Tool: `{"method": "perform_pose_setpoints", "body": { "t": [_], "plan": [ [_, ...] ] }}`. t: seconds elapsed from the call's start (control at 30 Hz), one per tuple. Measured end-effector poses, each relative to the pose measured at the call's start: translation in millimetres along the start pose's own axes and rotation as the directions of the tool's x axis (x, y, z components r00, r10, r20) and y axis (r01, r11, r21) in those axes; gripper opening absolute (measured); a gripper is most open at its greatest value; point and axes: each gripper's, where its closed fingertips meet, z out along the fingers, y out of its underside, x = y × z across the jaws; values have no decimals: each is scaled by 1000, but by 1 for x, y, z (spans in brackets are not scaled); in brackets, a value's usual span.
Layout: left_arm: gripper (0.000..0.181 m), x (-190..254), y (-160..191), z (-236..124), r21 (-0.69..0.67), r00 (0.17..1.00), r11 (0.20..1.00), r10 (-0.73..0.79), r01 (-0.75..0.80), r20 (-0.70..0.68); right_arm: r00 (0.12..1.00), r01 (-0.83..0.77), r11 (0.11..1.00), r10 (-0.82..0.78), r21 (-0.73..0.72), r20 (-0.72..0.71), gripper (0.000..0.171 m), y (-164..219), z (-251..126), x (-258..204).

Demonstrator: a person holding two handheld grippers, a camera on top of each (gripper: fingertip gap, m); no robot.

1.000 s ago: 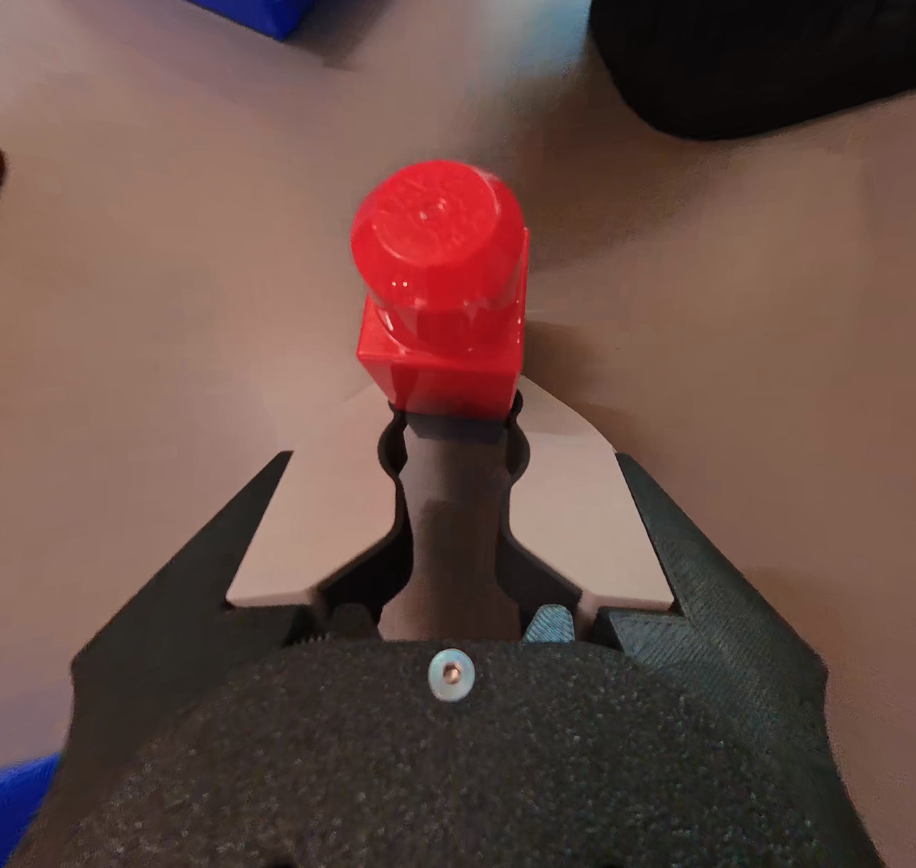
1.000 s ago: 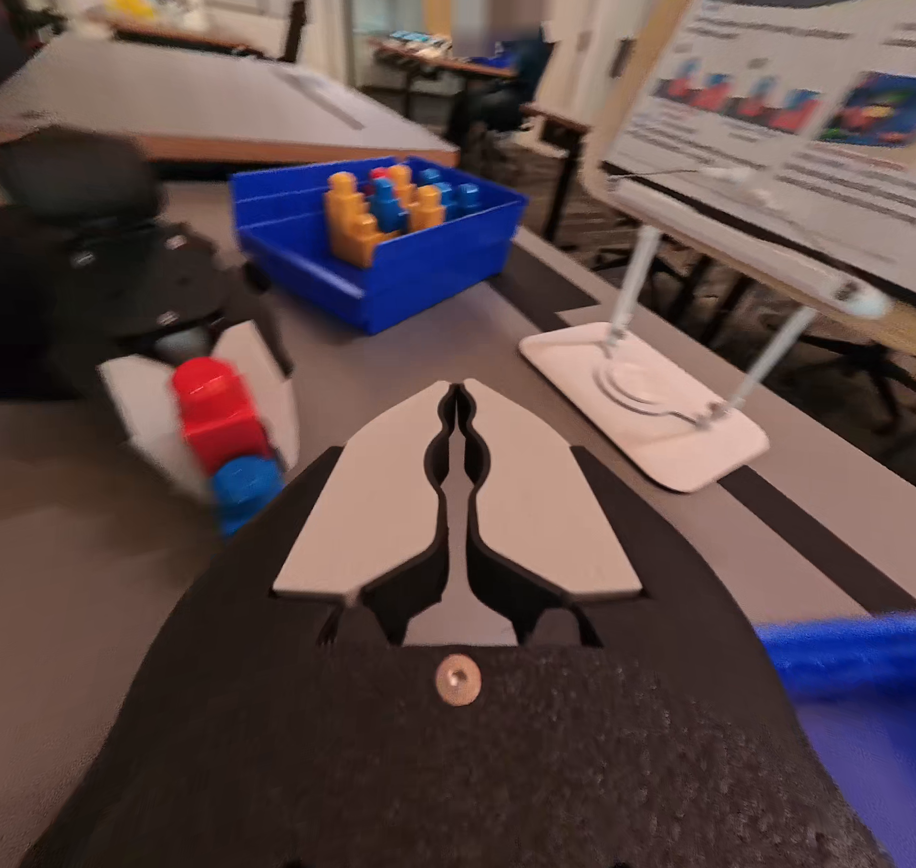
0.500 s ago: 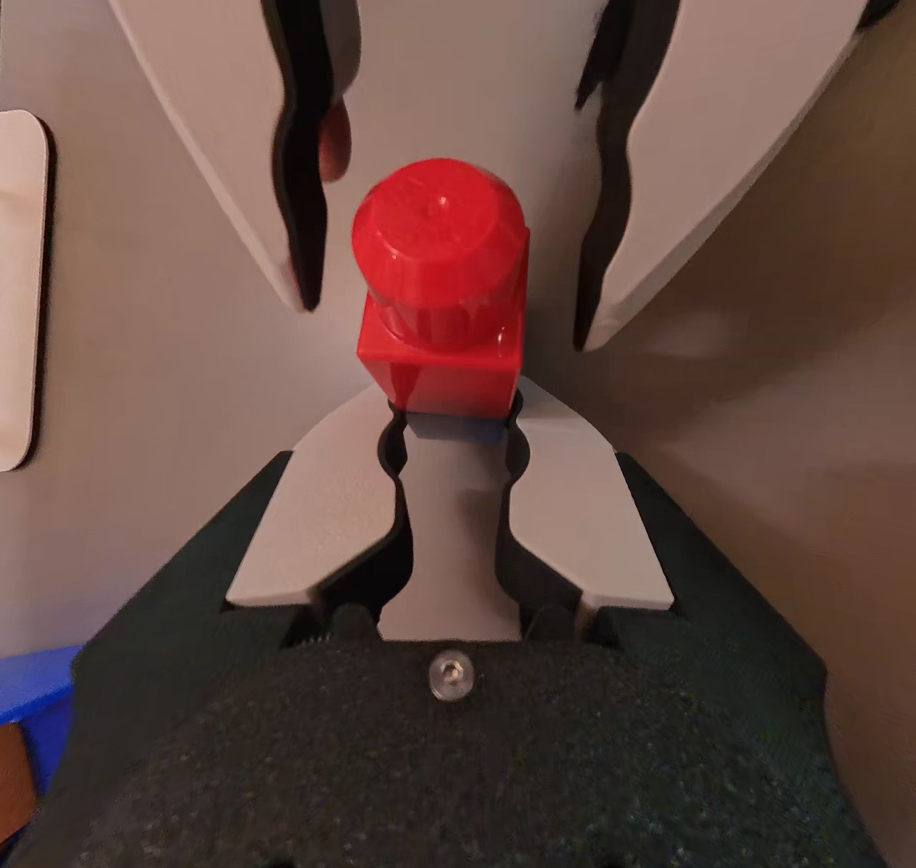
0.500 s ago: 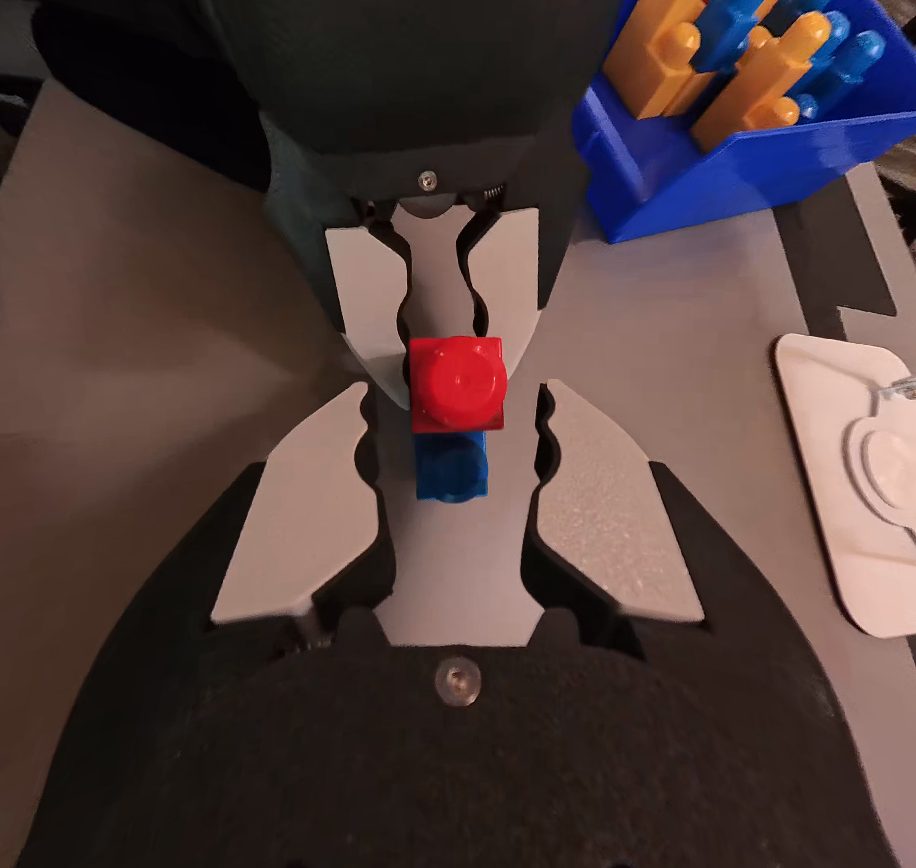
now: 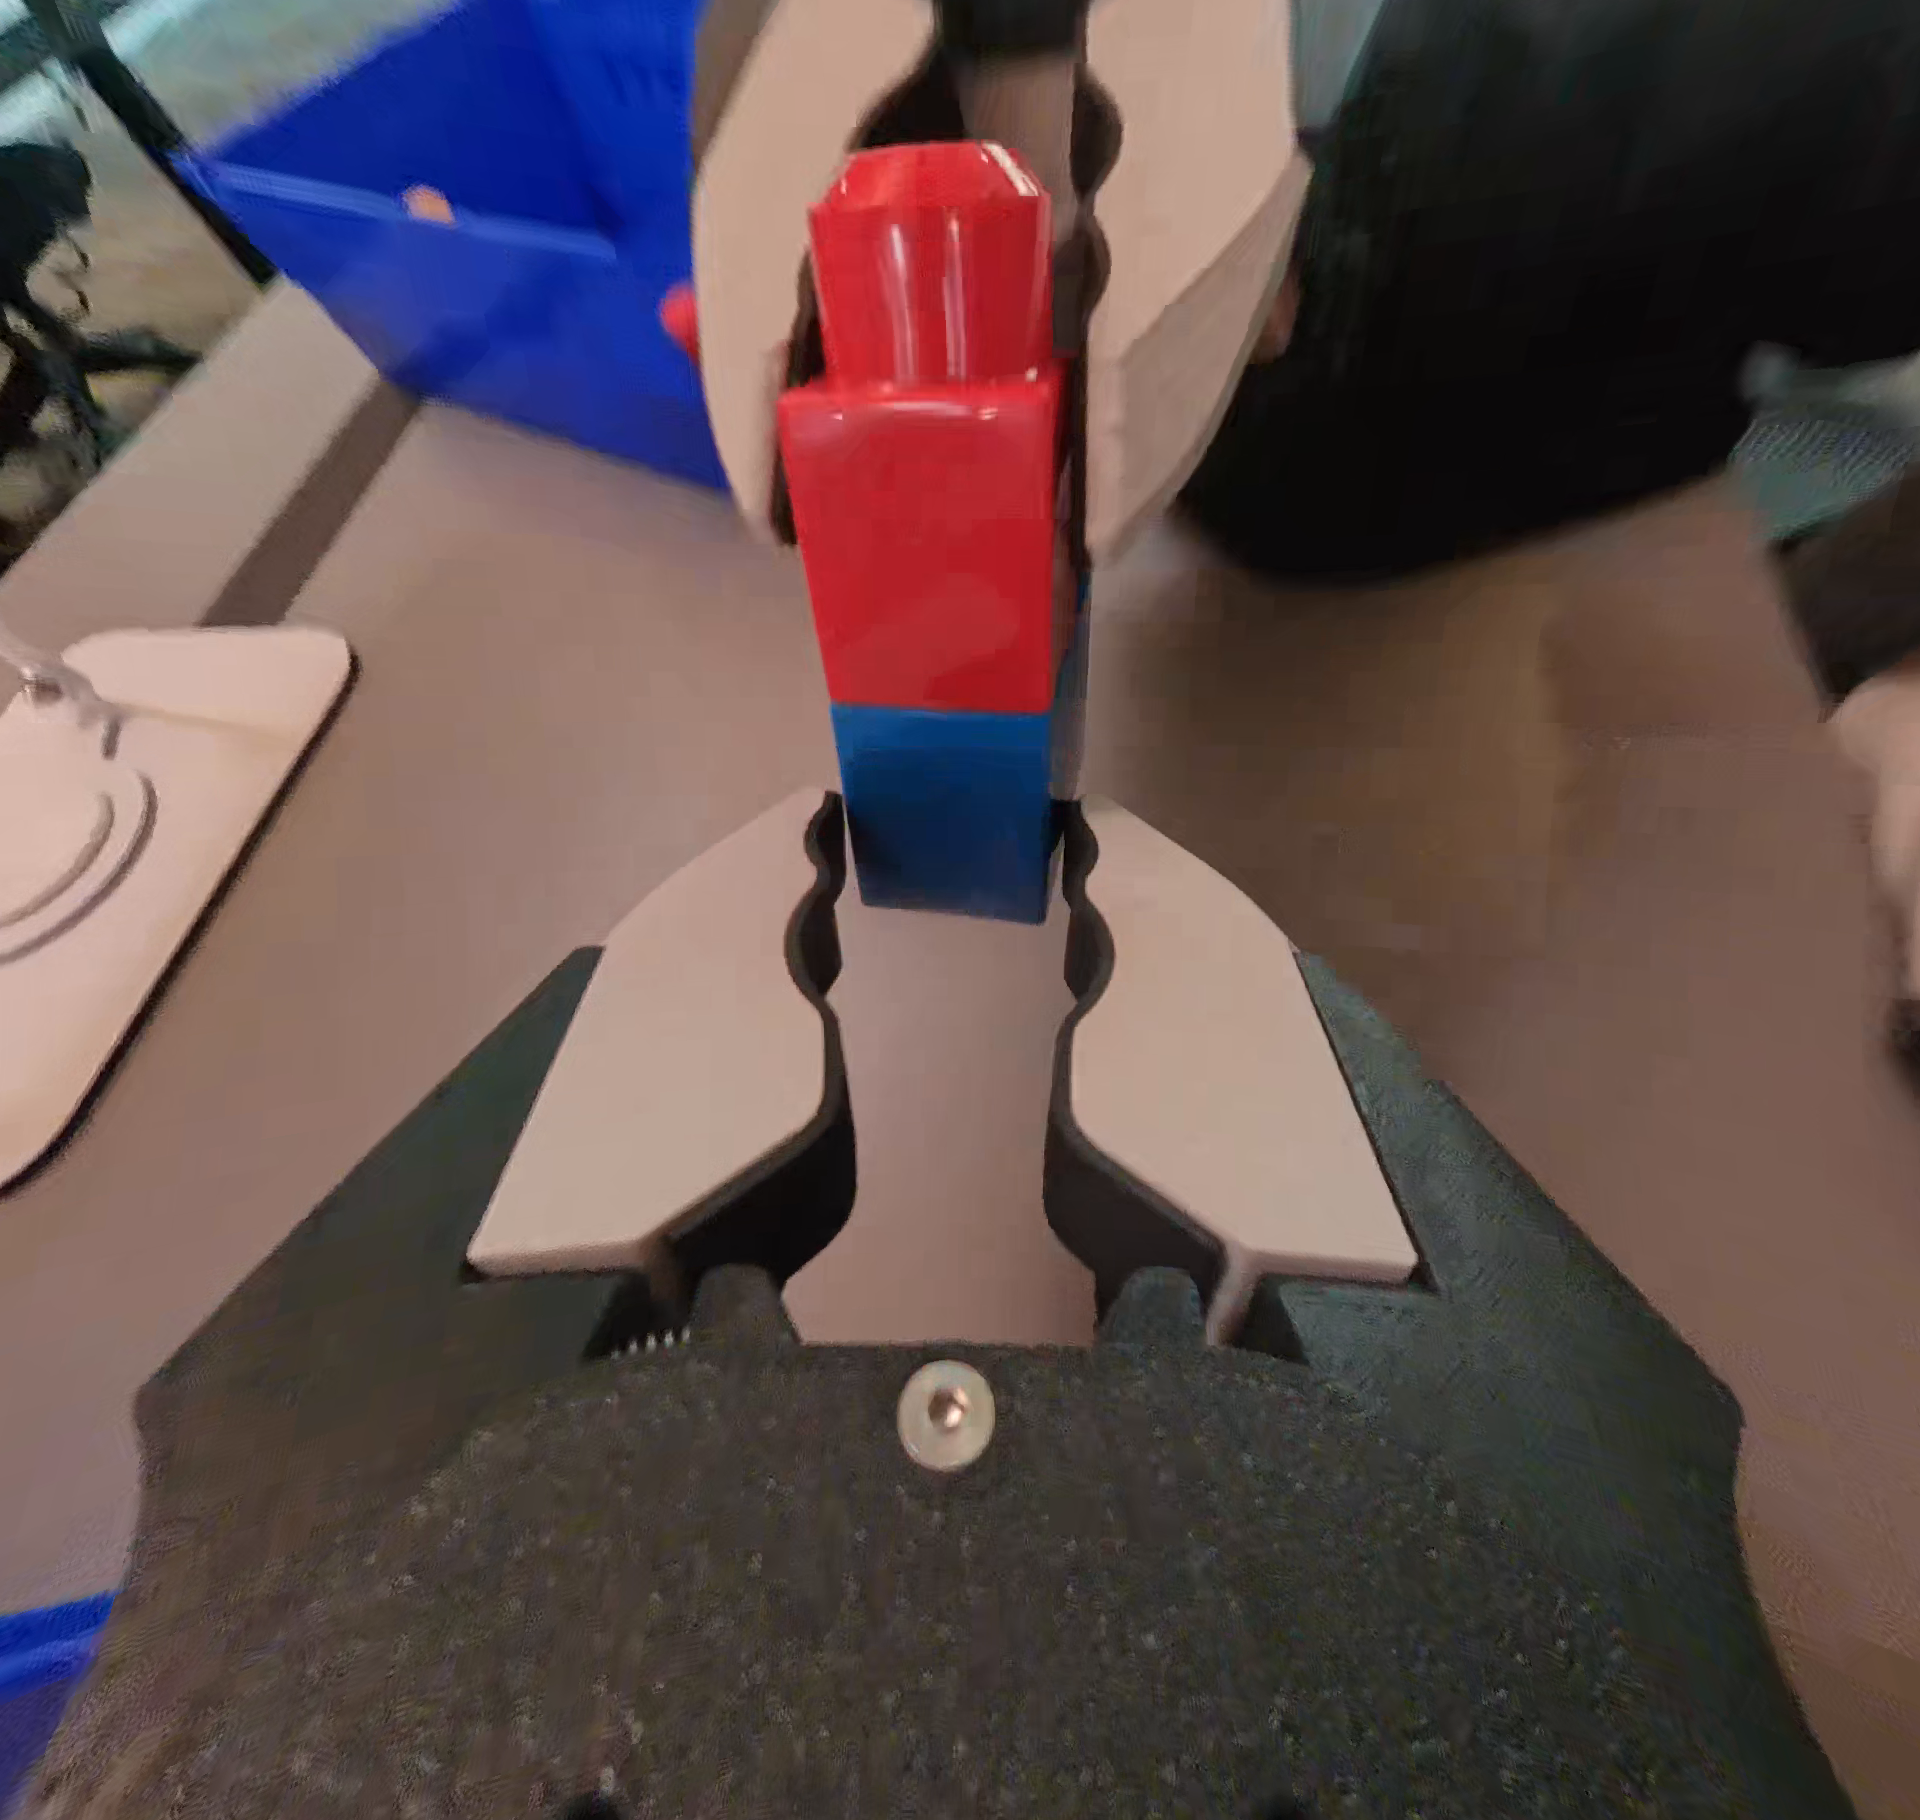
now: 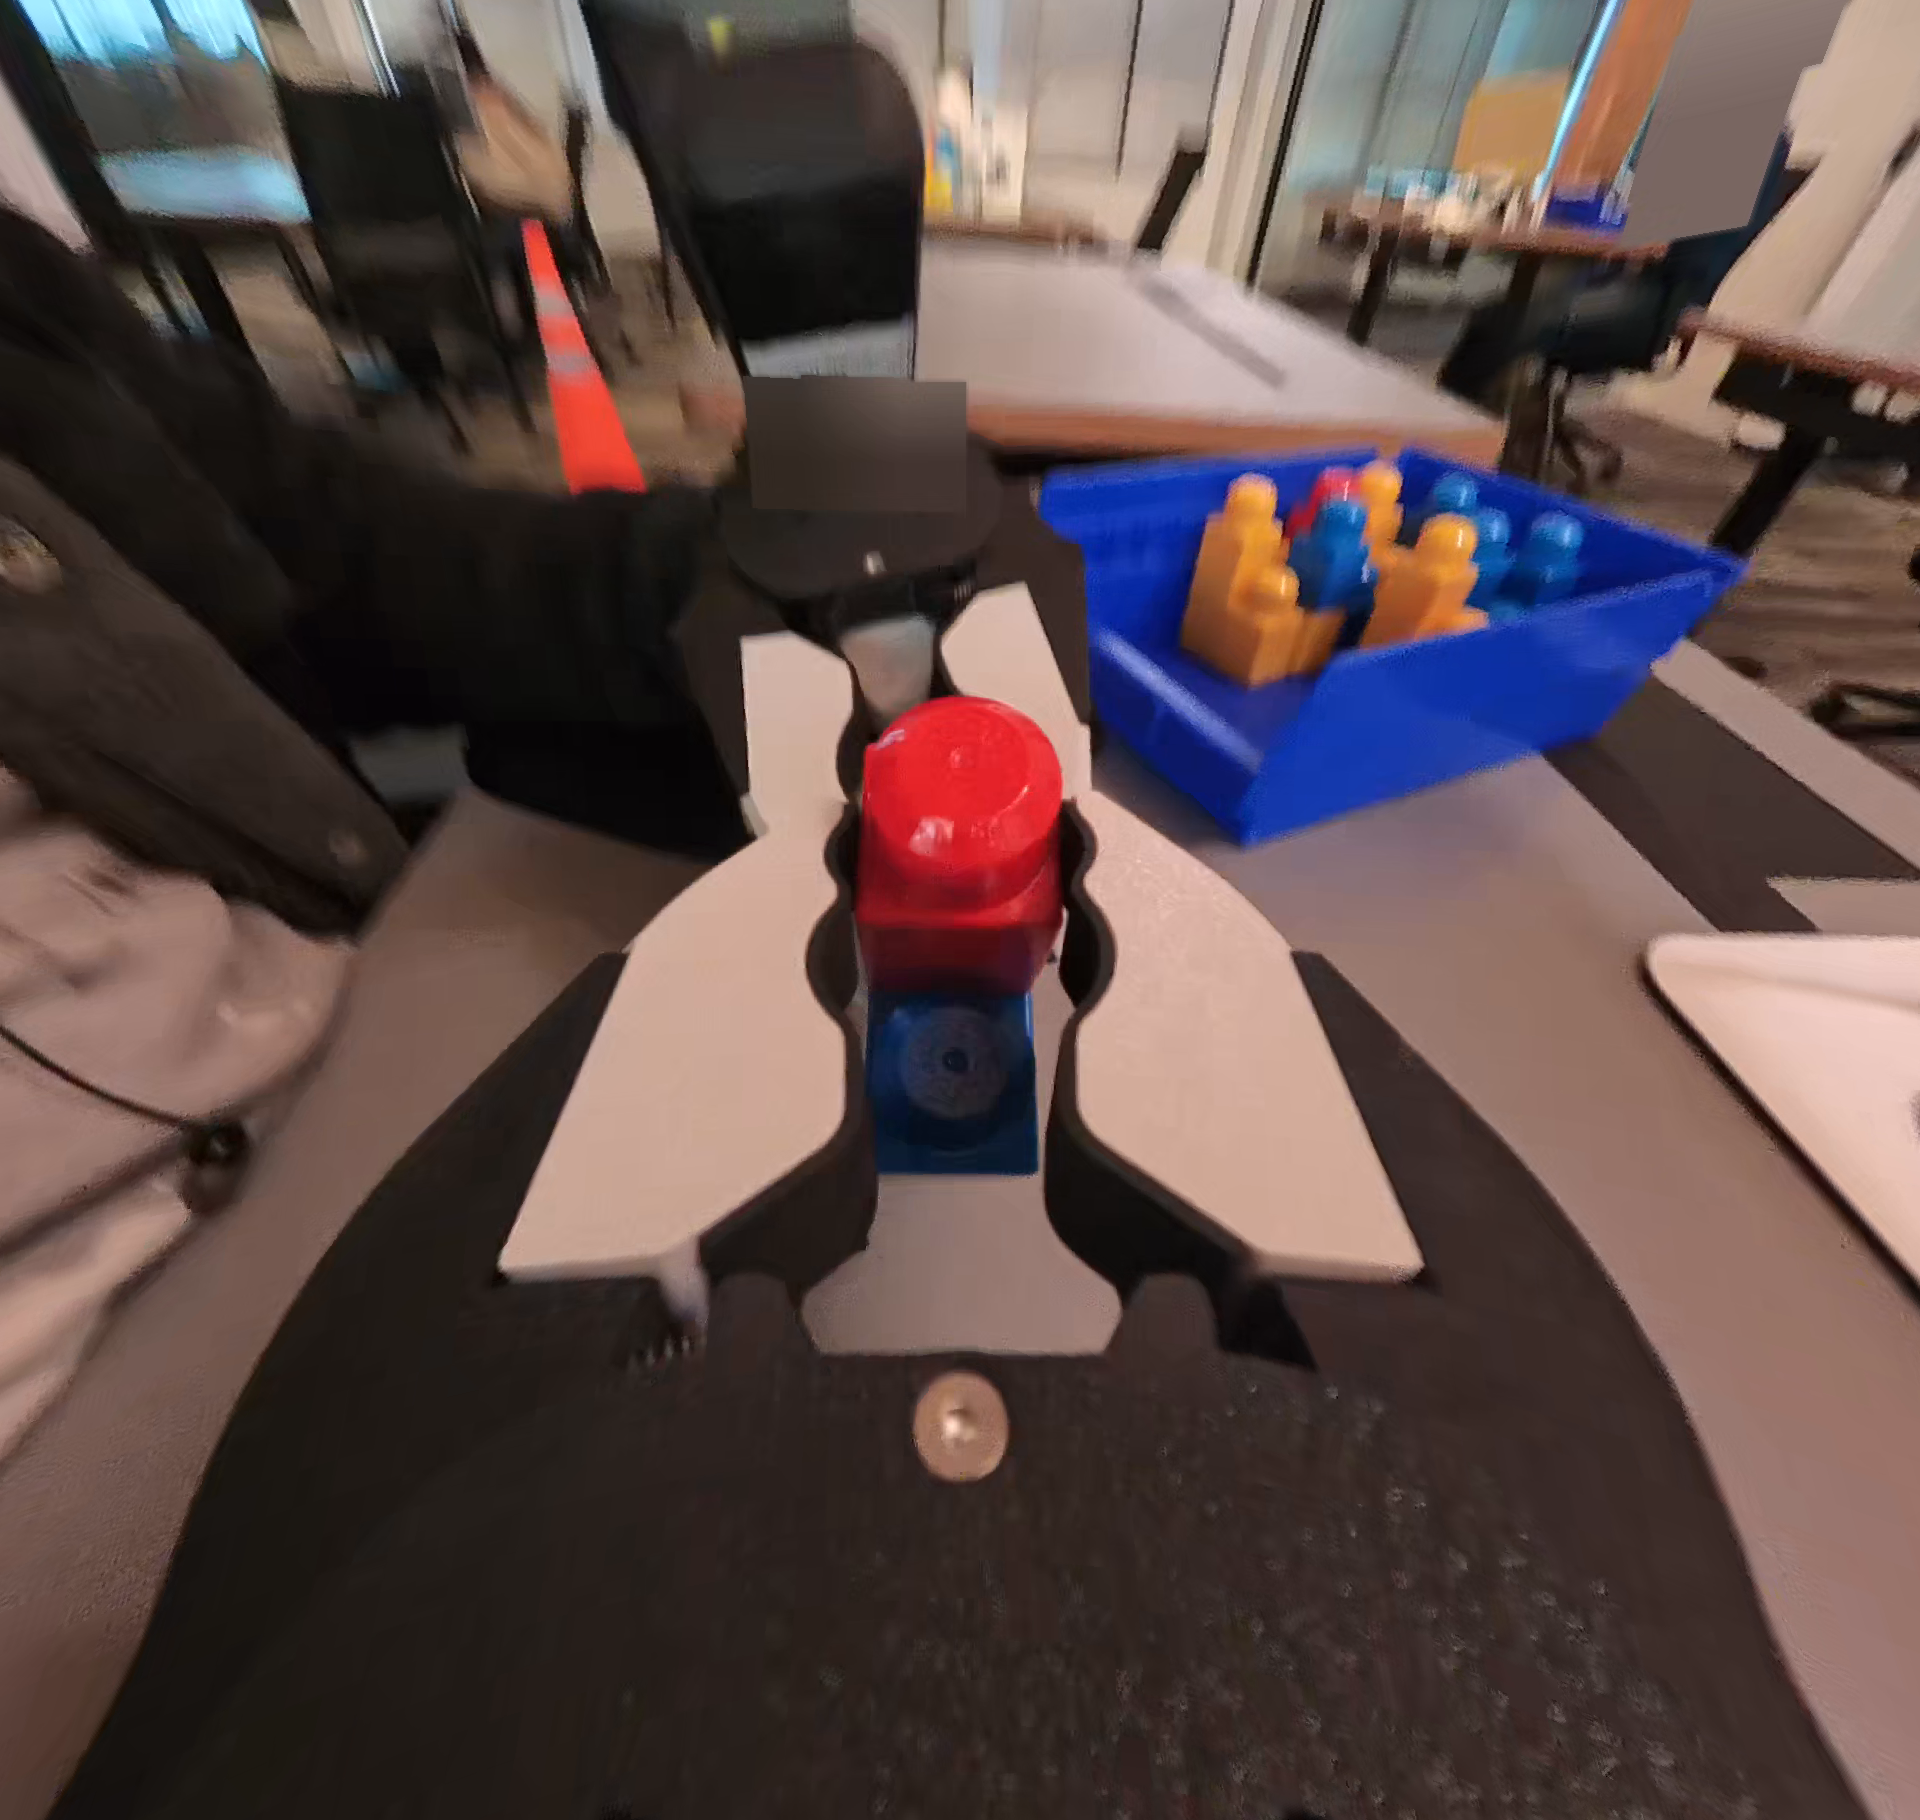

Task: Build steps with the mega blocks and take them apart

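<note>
The red block (image 5: 925, 534) sits pressed onto the blue block (image 5: 945, 814), the two forming one short stack held clear of the grey table (image 5: 520, 731) between both tongs. In the left wrist view the left tongs (image 5: 945, 856) are clamped on the blue block, with each fingertip against one side of it and the red block projecting forward beyond the tips. The right tongs (image 5: 935, 420) come in from the far side of that view, their pale fingers flanking the red block closely on both sides. In the right wrist view the right tongs (image 6: 956, 866) are closed against the sides of the red block (image 6: 956, 856), and the blue block (image 6: 951, 1084) lies nearer the camera, in the wider gap between the finger bases; its round stud faces the camera. The left tongs (image 6: 894, 690) show just beyond the red block, pointing back toward the camera. Ahead and to the right of the right tongs stands a blue bin (image 6: 1382, 721) holding orange and blue blocks (image 6: 1340, 565). A white board (image 6: 1808, 1053) lies on the table at the right edge of that view. A dark sleeve (image 6: 312, 565) reaches in from the left behind the left tongs. The background is blurred.
</note>
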Motion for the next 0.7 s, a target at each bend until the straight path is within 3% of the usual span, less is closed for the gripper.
{"method": "perform_pose_setpoints", "body": {
  "t": [0.1,0.27,0.4,0.5,0.7],
  "plan": [
    [49,0,-32,-13,221,993,968,-104,116,-63,993,-113,965,101,238,61,36,-32,-14,0],
    [63,9,-60,-19,433,960,862,-192,264,-204,975,-220,867,179,447,133,36,-59,-26,0],
    [59,11,-74,-21,508,956,813,-200,284,-214,969,-244,832,195,498,148,36,-60,-23,-2],
    [42,13,-78,-26,535,954,792,-200,293,-225,969,-245,835,198,493,147,36,-56,-18,-4],
    [41,11,-74,-29,482,947,821,-214,306,-238,972,-232,862,194,450,130,36,-51,-16,-4]
  ]
}}
